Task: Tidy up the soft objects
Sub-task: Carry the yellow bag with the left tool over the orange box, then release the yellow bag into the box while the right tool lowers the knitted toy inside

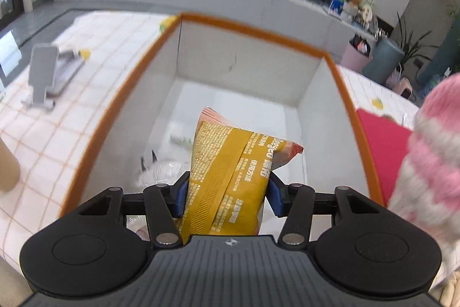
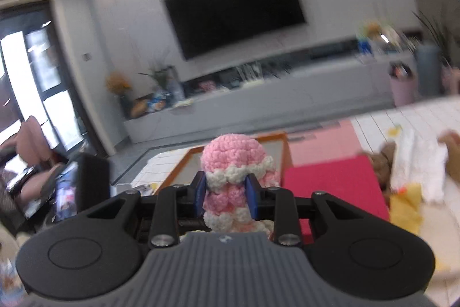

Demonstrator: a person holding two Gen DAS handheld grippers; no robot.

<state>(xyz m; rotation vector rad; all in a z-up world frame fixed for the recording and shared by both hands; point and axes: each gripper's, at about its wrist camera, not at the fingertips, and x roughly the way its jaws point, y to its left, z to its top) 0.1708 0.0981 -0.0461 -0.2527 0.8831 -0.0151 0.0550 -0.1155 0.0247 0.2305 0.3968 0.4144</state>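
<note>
While the left gripper (image 1: 228, 190) holds the yellow snack packet (image 1: 230, 171) clamped in its jaws over the open orange-rimmed box (image 1: 258, 32) on the table (image 1: 57, 134), and the right gripper (image 2: 225, 193) grips the pink crocheted toy (image 2: 233, 163) beside it, the placing step seems in hand, and next the left jaws should release.

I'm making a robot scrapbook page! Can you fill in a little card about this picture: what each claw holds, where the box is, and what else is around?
left gripper: shut on the yellow snack packet, held over the box
right gripper: shut on the pink and white crochet toy
box: white inside, orange rim, open top, on the tiled tablecloth
inside box: clear plastic wrapping, contents unclear
beside box: red box
further off: phone stand, yellow cloth
</note>
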